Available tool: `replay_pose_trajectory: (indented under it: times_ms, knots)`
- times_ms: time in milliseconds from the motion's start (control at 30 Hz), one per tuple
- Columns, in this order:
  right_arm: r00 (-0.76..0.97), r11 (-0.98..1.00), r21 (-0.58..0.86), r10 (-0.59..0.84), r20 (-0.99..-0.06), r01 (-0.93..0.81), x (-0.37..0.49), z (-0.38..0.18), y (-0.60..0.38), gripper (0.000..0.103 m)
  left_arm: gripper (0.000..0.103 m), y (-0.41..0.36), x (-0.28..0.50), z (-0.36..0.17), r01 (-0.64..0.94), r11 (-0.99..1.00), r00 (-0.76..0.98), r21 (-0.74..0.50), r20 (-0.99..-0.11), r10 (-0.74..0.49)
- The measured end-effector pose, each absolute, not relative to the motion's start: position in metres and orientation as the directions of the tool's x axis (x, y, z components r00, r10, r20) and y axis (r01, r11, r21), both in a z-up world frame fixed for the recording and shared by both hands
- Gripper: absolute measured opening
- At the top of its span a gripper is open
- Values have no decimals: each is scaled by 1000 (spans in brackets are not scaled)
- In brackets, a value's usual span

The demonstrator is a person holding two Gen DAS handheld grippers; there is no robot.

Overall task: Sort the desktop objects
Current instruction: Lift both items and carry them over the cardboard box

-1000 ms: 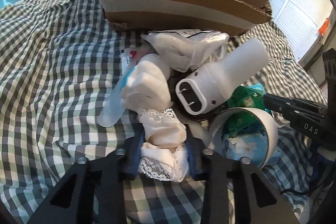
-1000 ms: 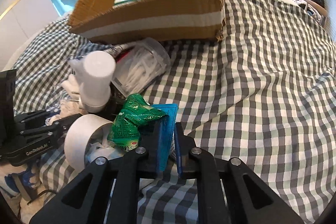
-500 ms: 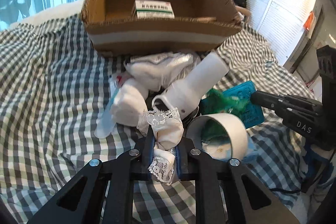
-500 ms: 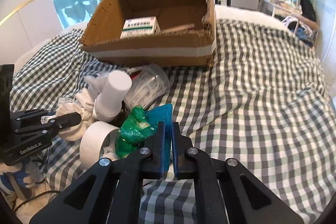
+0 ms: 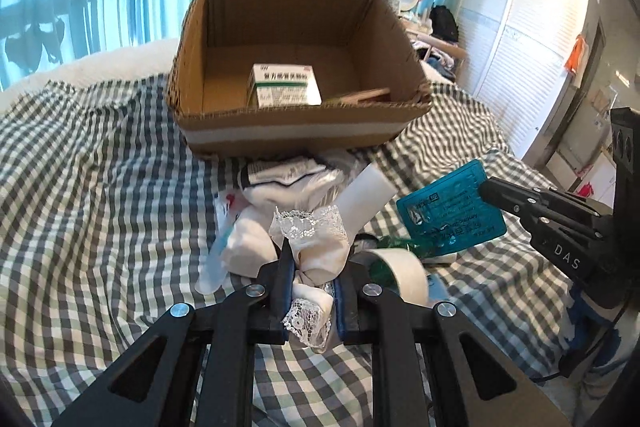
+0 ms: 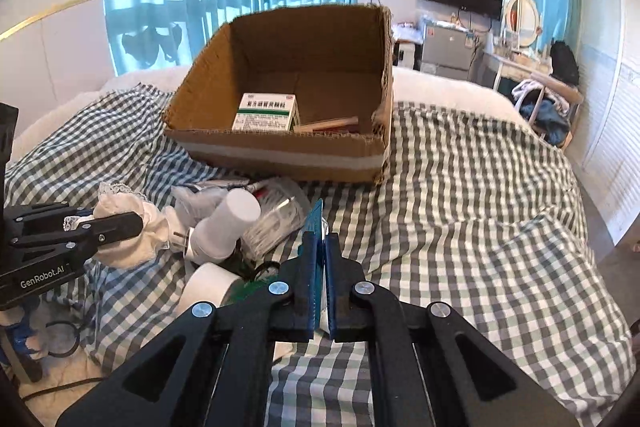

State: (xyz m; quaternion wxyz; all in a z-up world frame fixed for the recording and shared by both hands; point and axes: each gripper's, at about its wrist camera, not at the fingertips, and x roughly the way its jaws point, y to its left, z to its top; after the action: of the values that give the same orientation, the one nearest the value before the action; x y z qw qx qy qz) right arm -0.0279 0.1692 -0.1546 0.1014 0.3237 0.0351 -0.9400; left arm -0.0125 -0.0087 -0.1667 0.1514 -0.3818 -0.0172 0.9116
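My left gripper [image 5: 310,269] is shut on a white lace-trimmed cloth [image 5: 320,247], lifted above the pile; from the right wrist view it shows at the left [image 6: 138,223] with the cloth [image 6: 132,227]. My right gripper [image 6: 322,247] is shut on a flat teal plastic card [image 6: 316,223], seen edge-on; in the left wrist view the card [image 5: 450,211] hangs from that gripper [image 5: 486,189] at the right. An open cardboard box [image 5: 296,139] stands behind the pile, holding a green-and-white medicine box [image 5: 286,91] and a wooden stick [image 5: 360,95].
On the checked bedcover [image 6: 480,207] lie a white plug-in device [image 6: 224,227], a roll of white tape [image 6: 208,287], a clear bag of cotton swabs [image 6: 276,219], green wrapping [image 5: 400,247] and folded white socks [image 5: 288,183]. Wardrobe doors [image 5: 520,47] stand at the right.
Both grippers rose from the pile, the left closing on and lifting the lace cloth, the right lifting the teal card. The box interior has come into view.
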Motion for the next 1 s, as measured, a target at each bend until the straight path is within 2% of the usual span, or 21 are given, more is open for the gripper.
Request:
replay_pose_trajectory:
  times_ms: [500,1000]
  knots:
    - [-847,-977,-8,-181,-500,213,-9,-98,166,3,15,-15,-2,-123,-269,-954,-735,-133,-611,293]
    - [-895,-969,-15,-222,-386,246,-29,-22,148,3,15,-24,-20,-40,-266,-960,-823,-87,-499,273]
